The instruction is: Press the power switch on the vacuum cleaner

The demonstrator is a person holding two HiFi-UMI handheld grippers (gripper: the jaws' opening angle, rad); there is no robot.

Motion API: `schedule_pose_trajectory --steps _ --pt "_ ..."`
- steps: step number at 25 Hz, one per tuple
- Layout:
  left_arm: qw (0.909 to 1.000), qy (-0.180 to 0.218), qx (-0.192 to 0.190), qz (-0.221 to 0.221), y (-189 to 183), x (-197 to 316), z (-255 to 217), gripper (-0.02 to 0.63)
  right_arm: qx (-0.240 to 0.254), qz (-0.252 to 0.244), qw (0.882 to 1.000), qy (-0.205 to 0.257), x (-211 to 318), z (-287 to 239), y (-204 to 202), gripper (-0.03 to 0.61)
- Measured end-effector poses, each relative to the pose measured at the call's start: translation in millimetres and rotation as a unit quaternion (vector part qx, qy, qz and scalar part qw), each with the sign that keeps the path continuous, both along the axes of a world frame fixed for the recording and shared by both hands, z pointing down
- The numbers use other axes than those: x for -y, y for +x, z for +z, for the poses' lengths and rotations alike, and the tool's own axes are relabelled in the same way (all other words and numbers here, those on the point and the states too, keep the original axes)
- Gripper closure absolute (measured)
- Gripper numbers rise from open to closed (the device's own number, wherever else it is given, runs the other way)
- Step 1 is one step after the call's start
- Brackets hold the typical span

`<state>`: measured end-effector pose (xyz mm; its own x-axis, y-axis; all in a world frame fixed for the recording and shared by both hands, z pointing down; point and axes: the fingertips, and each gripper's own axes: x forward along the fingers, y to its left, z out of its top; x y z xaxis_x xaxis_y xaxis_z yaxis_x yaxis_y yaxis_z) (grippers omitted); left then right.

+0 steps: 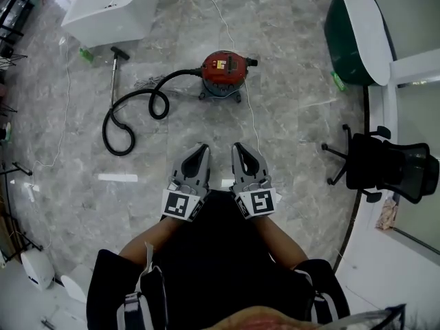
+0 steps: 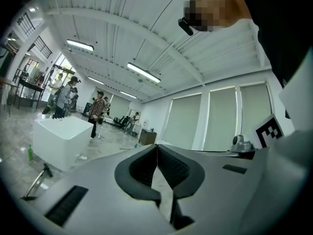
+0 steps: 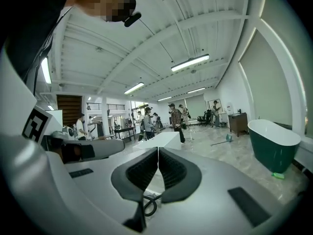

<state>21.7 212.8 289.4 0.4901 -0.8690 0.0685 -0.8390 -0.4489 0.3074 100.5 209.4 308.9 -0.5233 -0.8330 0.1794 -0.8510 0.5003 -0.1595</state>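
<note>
We hold left gripper (image 1: 203, 148) and right gripper (image 1: 238, 148) clenched, empty, near our waist, likely because the vacuum (image 1: 224, 71) sits far ahead.

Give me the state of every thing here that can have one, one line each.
left gripper: shut, empty, held low in front of the person
right gripper: shut, empty, beside the left one
vacuum cleaner: upright on the floor, untouched; on or off cannot be told
hose: attached to the vacuum cleaner, looped on the floor
wand: lying flat on the floor
office chair: upright, unoccupied
</note>
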Motion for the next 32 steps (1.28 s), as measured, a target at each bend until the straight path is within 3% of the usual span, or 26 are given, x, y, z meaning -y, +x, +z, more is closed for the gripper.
schedule_pose_trajectory --steps 7,14,21,27,32 --pt "0.9999 0.008 -0.013 0.005 -30 64 -2 0.594 -0.014 0.008 1.000 -0.002 63 0 -24 0.558" --pt "0.9990 0.007 -0.038 -0.021 -69 103 -4 0.594 -0.017 0.010 1.000 -0.010 103 1 -47 0.558" --pt "0.9979 0.005 -0.057 -0.032 -81 120 3 0.594 -0.036 0.004 0.999 -0.014 119 0 -52 0.558" --pt "0.9978 0.013 -0.047 -0.046 -84 120 4 0.594 -0.031 0.002 0.999 -0.016 120 1 -50 0.558" --pt "0.9972 0.005 -0.042 -0.062 -87 122 10 0.594 -0.025 -0.032 0.999 -0.019 126 4 -58 0.558"
